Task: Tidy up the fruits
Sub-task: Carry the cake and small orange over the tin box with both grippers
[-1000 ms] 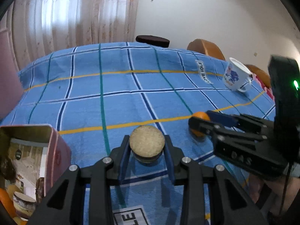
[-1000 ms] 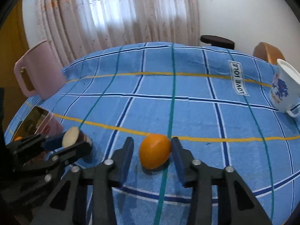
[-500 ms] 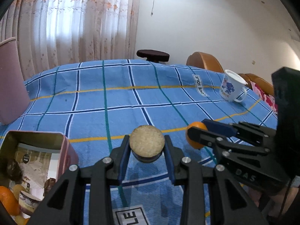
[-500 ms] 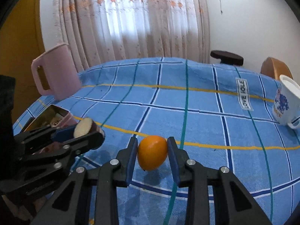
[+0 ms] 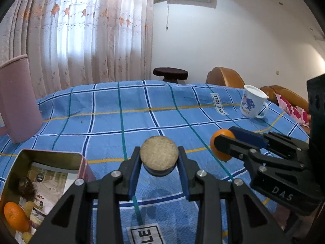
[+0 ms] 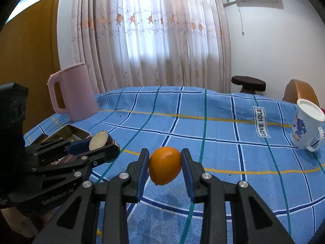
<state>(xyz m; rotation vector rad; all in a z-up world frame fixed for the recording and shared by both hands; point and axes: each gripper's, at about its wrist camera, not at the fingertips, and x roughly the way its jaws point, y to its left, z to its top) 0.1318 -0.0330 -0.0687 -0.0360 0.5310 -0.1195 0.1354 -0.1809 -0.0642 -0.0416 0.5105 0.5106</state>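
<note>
Both fruits gripped above the blue checked tablecloth [image 5: 142, 111], tin next.

My left gripper [image 5: 159, 162] pinched a round, tan-faced cut fruit [image 5: 159, 155] just right of the open pink metal tin [image 5: 40, 174]; my right gripper [image 6: 165, 165] clamped a smooth oval orange fruit [image 6: 165, 165] further right of that tin. To do it well, I judged each should travel level over the rim and be released low, clear of the orange piece [image 5: 15, 216] already inside.
</note>
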